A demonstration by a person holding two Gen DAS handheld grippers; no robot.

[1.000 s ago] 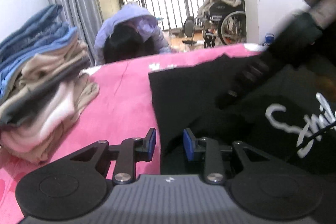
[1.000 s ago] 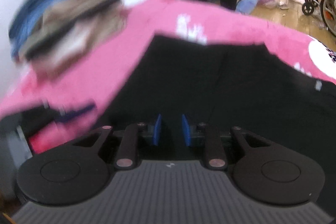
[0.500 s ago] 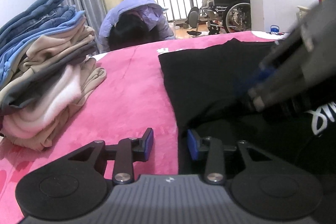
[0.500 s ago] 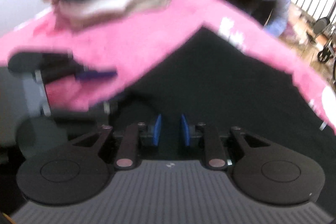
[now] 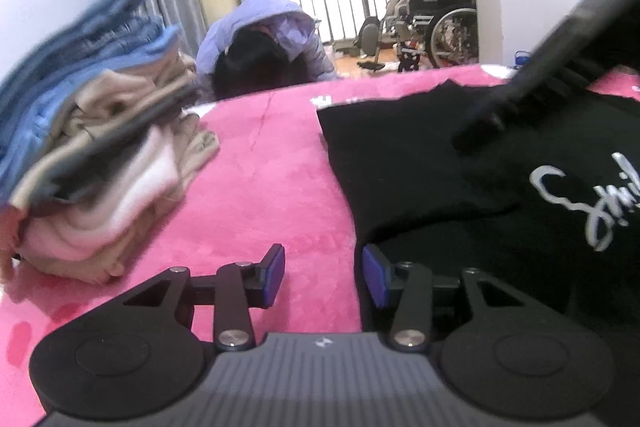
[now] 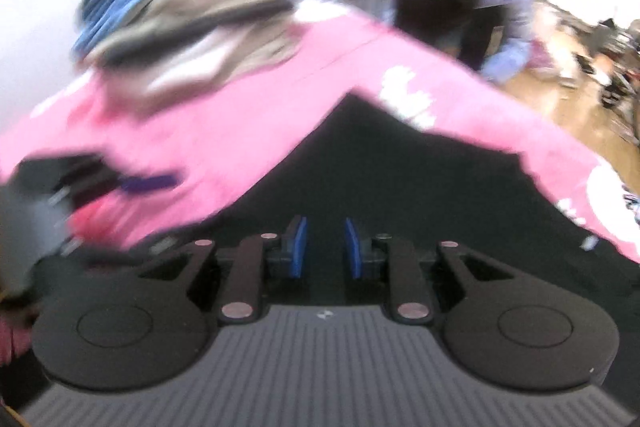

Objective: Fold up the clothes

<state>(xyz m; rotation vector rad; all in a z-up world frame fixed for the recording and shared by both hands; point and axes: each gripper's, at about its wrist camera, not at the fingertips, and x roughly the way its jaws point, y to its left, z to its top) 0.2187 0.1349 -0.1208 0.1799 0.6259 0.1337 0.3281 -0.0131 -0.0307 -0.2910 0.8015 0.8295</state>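
Across the pink bed (image 5: 280, 187), our black shirt (image 5: 420, 163) lies right of frame, partly folded; a folded stack (image 5: 100, 155) sits left. Our left gripper (image 5: 323, 277) gapes empty; right gripper (image 6: 323, 247) is parted over the cloth

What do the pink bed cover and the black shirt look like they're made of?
The pink cover looks like plush fleece: matte, fuzzy, with soft mottled shading. The black shirt looks like thin cotton-type knit: flat, matte, softly creased, with white printed lettering. The exact fibres cannot be told.
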